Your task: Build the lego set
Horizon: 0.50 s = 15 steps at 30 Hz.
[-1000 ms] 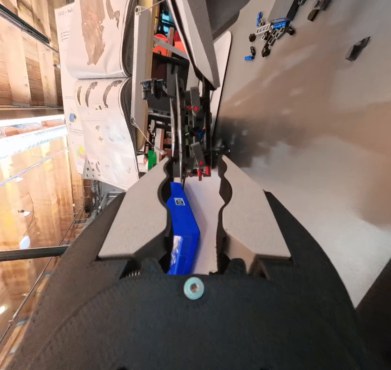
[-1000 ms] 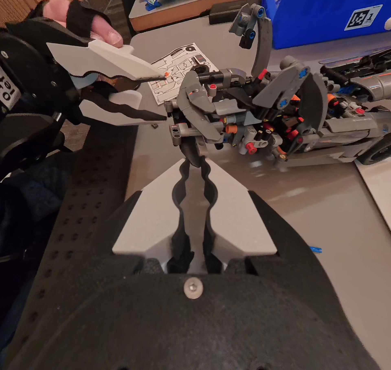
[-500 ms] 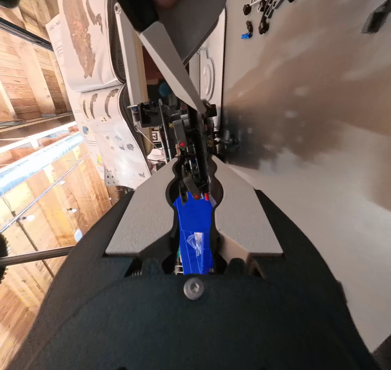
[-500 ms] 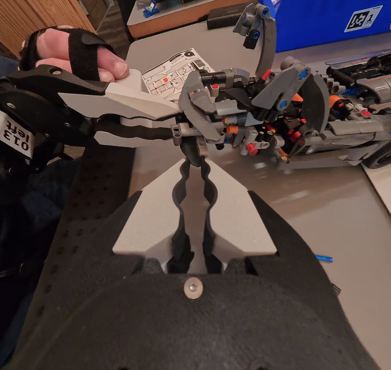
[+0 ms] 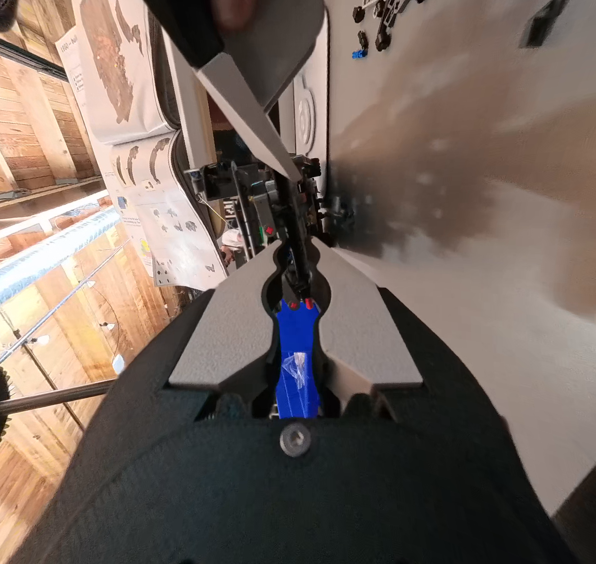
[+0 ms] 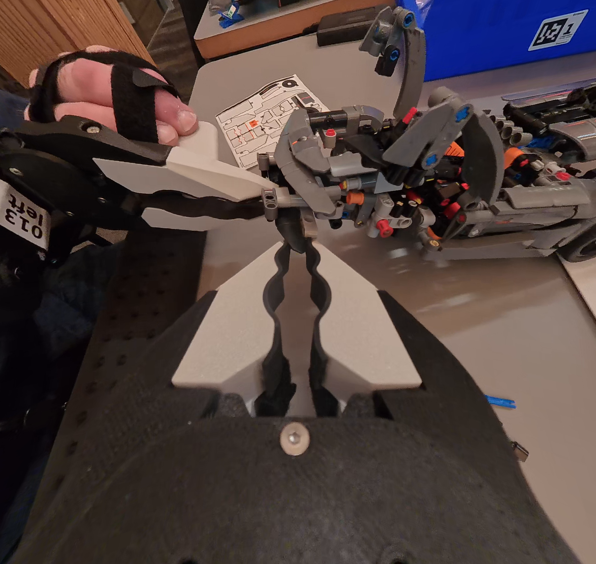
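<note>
A grey Technic lego car (image 6: 403, 167) with red, orange and blue pins stands on the grey table (image 6: 419, 306). My right gripper (image 6: 297, 243) is shut on a black part under the car's front end and holds that end raised. My left gripper (image 6: 261, 198) comes in from the left, held by a hand, and its jaws are closed on a grey beam at the car's front. In the left wrist view the left gripper (image 5: 297, 246) has the car's (image 5: 274, 193) front parts between its tips. The right gripper's finger (image 5: 251, 119) reaches in from above.
A blue bin (image 6: 500, 16) stands behind the car. A sticker sheet (image 6: 267, 129) lies at the table's far left corner. A blue pin (image 6: 500, 403) lies at the right. Loose black and blue pieces (image 5: 387, 0) and an open instruction booklet (image 5: 129, 80) lie farther off. A black perforated board (image 6: 129, 322) borders the table's left. Less than 4 cm separates the two grippers' tips. The blue pin (image 6: 500, 403) sits 15 cm or so from the ends of my right fingers.
My left gripper has moved in from open and apart to the car's front and closed on the grey beam. My right gripper has kept its hold.
</note>
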Tool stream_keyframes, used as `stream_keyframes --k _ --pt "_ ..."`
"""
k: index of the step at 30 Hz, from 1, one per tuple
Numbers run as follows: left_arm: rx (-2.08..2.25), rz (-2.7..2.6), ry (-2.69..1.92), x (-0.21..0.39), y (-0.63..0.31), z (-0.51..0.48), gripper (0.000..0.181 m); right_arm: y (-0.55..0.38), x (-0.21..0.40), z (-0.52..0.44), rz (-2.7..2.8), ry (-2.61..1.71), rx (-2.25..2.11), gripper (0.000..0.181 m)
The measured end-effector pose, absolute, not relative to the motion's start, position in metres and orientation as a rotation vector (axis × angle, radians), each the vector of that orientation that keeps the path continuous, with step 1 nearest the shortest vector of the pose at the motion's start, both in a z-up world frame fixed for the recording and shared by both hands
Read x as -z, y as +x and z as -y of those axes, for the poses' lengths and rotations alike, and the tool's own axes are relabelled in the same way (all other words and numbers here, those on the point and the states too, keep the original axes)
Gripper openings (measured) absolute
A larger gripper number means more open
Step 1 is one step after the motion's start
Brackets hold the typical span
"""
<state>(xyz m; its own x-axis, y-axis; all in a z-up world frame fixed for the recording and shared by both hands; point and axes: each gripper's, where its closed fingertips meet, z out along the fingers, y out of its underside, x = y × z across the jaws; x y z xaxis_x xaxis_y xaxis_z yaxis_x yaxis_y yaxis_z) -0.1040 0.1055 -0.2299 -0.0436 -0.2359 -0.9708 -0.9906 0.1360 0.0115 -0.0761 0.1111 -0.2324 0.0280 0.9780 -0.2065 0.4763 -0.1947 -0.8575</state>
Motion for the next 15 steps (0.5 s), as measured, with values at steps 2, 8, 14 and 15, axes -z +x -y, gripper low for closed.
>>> stream_keyframes --k 2,8,14,15 --pt "-1.025 -1.446 -1.268 0.227 -0.105 -0.108 0.000 -0.077 0.233 -0.112 1.474 -1.728 -1.113 0.007" --pt "-1.056 -1.413 -1.270 0.224 -0.109 -0.115 0.000 -0.082 0.231 -0.117 1.438 -1.733 -1.132 0.007" --pt "-1.071 -1.403 -1.254 0.222 -0.112 -0.118 0.000 -0.084 0.230 -0.120 1.403 -1.732 -1.143 0.008" --pt "-1.071 -1.397 -1.259 0.221 -0.113 -0.118 0.000 -0.085 0.228 -0.121 1.392 -1.724 -1.143 0.008"
